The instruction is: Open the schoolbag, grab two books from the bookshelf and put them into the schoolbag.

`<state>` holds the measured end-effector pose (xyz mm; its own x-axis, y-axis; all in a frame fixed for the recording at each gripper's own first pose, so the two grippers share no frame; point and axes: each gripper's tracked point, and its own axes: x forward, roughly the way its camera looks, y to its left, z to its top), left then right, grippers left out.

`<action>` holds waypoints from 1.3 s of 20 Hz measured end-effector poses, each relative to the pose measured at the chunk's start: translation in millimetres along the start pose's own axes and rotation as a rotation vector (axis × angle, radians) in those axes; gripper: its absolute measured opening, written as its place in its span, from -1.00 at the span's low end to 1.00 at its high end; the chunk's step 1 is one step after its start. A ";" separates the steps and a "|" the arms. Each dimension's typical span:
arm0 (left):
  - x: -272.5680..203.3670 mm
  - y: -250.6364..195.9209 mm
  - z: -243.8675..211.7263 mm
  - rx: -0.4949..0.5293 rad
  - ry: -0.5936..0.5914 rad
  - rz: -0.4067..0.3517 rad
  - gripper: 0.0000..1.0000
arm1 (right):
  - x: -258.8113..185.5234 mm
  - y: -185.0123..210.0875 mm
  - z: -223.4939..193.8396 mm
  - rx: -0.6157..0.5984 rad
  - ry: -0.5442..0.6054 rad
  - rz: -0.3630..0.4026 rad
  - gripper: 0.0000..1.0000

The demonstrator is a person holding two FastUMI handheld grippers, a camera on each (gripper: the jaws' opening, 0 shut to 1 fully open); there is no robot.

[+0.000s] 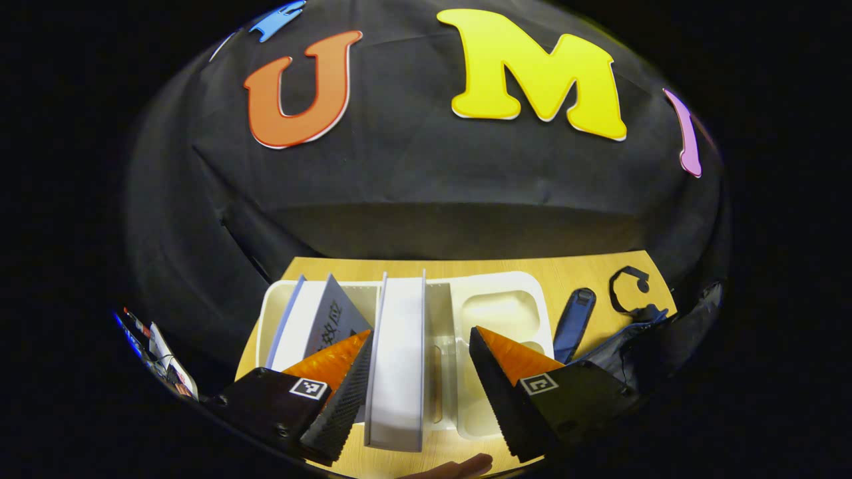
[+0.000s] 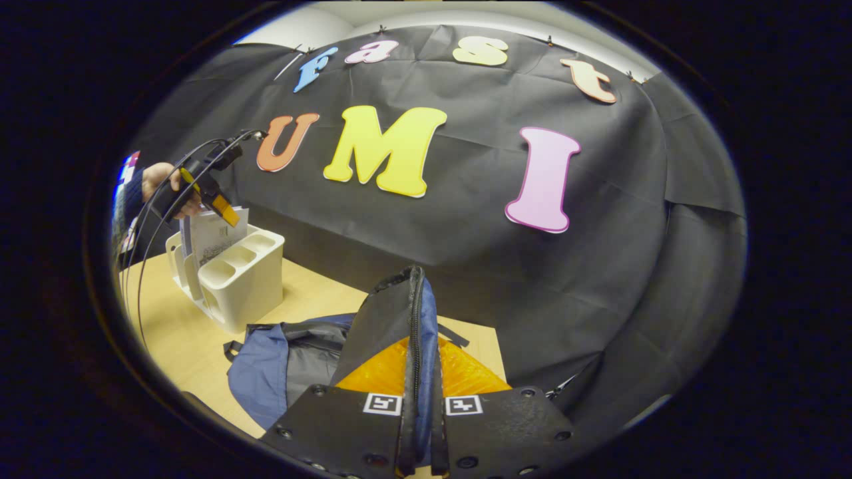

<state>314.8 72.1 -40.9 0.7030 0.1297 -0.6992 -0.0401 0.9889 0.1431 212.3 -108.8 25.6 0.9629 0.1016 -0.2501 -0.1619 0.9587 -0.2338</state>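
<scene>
Left tongs [image 1: 418, 372] apart, one finger on each side of a white book [image 1: 398, 359] that stands upright in the white bookshelf [image 1: 496, 283]. The fingers straddle the book with gaps showing; cannot tell if either touches it. The bookshelf is a white plastic organiser with several compartments, sitting on the wooden counter [image 1: 466, 266] against the black cloth wall. More books stand to the left of the white one: a grey-covered book [image 1: 336, 313] tilted, and a white book with a blue edge [image 1: 293, 322] beside it. The small compartments on the bookshelf's right side hold nothing I can make out. Just right of the bookshelf lie a dark blue strap [image 1: 576, 319] and a black loop handle [image 1: 629, 289] of the schoolbag, flat on the counter.

Right tongs [image 2: 417, 426] together, clamped on the zipper edge of the schoolbag [image 2: 279, 362], lifting a black-and-blue flap [image 2: 399, 326] upright between the fingers. The rest of the schoolbag, blue and grey, lies slumped on the counter [image 2: 173, 326], near the bookshelf [image 2: 243, 279] but apart from it.

In the right gripper view, the left tongs [image 2: 223, 209] sit farther off above the bookshelf, held by a hand [image 2: 163, 183] in a dark sleeve, with black cables [image 2: 150, 219] trailing down. Tips point down at a book [image 2: 216, 236] sticking up out of the bookshelf.
</scene>
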 end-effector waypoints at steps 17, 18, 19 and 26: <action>16.4 2.2 -32.2 0.126 0.252 -0.004 0.05 | 4.6 -2.4 -34.3 0.003 0.072 -0.008 -0.82; 14.7 2.5 -33.5 0.119 0.249 -0.007 -0.02 | 4.9 -3.2 -37.2 -0.006 0.074 -0.011 -0.81; 11.9 3.1 -34.7 0.099 0.244 -0.008 -0.03 | 4.6 -4.5 -38.1 0.002 0.075 -0.014 -0.81; -20.5 22.3 -37.6 0.036 0.135 0.034 -0.06 | 11.5 5.6 -40.8 0.006 0.077 0.012 -0.82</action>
<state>272.8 94.3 -49.7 0.5999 0.1740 -0.7809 -0.0348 0.9808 0.1918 213.6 -113.1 -16.9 0.9415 0.0924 -0.3242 -0.1715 0.9593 -0.2245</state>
